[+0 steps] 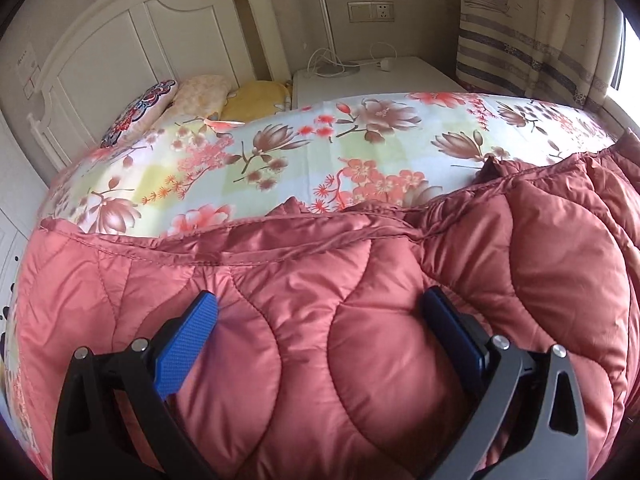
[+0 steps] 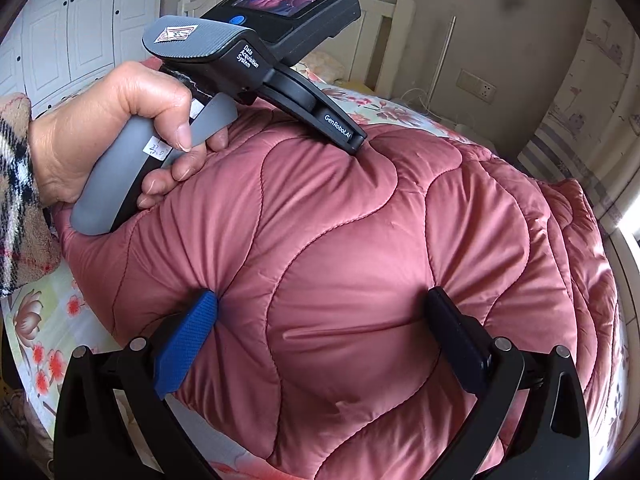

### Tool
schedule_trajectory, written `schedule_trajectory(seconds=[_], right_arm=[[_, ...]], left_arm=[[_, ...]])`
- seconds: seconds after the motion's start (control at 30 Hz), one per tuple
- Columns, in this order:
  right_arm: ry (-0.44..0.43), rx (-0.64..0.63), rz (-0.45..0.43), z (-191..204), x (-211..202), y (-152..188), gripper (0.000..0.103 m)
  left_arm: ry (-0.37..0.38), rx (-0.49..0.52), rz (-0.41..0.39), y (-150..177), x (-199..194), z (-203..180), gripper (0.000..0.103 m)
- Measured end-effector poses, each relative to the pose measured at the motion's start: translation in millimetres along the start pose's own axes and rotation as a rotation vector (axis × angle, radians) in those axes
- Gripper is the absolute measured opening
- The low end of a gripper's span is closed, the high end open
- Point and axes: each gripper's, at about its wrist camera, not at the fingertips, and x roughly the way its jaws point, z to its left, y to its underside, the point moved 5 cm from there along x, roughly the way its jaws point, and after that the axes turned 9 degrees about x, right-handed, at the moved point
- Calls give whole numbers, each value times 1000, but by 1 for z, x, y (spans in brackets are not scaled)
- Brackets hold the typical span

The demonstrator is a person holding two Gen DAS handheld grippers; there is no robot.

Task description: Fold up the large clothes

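Note:
A large red quilted padded garment (image 1: pixel 320 320) lies folded on the floral bedsheet (image 1: pixel 280 156). It also fills the right wrist view (image 2: pixel 360 260). My left gripper (image 1: pixel 320 304) is open, its blue-padded fingers (image 1: pixel 188 340) pressed down on the puffy fabric. From the right wrist view the left gripper (image 2: pixel 356 144) is held in a hand and rests its tips on the garment's far side. My right gripper (image 2: pixel 320 304) is open, its fingers (image 2: pixel 188 340) pushed into the garment near its front edge.
Pillows (image 1: pixel 200 92) lie at the white headboard (image 1: pixel 120 40). A white nightstand (image 1: pixel 372 80) with cables stands beside the bed, under a wall socket (image 1: pixel 370 11). A striped curtain (image 1: pixel 540 32) hangs at right. White wardrobe doors (image 2: pixel 80 20) stand at left.

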Motion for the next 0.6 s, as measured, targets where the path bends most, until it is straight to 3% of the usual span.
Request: schedule_trajectory(seconds=[0.07, 0.13, 0.27, 0.43, 0.5, 0.6], right_arm=[[-11, -2, 2, -2, -8, -1, 98], [-16, 1, -28, -9, -24, -3, 98], [46, 64, -116, -53, -54, -12, 98], [113, 232, -74, -125, -43, -6, 98], [135, 261, -20, -139, -27, 4, 98], [97, 298, -5, -143, -15, 10, 99]], left_arm=[[0, -15, -14, -1, -13, 5, 101], [31, -43, -84, -2, -41, 20, 101], [-13, -97, -176, 11, -86, 73, 101], [-139, -94, -79, 53, -63, 121, 101], [-128, -103, -49, 67, -48, 127, 101], [-93, -135, -51, 74, -37, 128, 101]])
